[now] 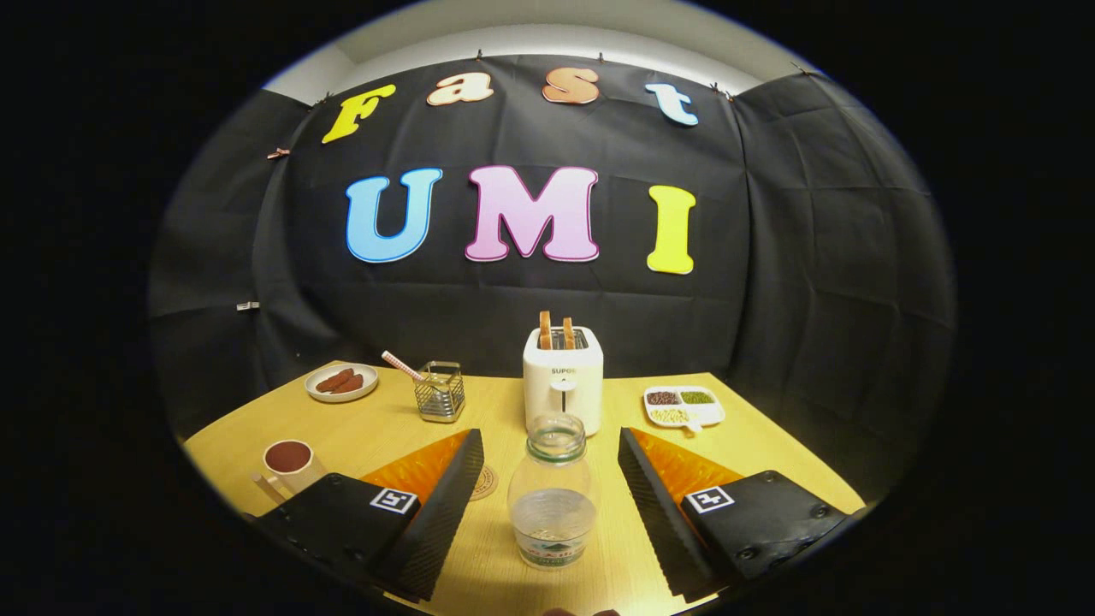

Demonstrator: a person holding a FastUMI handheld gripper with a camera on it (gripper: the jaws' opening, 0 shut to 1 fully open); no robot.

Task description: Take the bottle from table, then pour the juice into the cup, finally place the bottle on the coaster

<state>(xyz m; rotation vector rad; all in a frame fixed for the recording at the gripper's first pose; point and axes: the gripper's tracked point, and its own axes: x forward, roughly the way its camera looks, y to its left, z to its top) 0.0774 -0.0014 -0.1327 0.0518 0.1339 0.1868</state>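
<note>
A clear uncapped bottle (553, 496) with a little liquid in its lower part stands upright on the wooden table (770, 436), between my two fingers. My gripper (547, 445) is open, its fingers set wide on either side of the bottle and touching nothing. A white cup (288, 462) holding dark red liquid stands to the left, beside the left finger. A round coaster (484, 482) peeks out just right of the left finger, partly hidden by it.
A white toaster (562, 385) with two slices sticking out stands right behind the bottle. Farther left are a wire basket (440, 393) with a straw and a plate (341, 382) of sausages. A divided dish (683, 405) of beans lies to the right.
</note>
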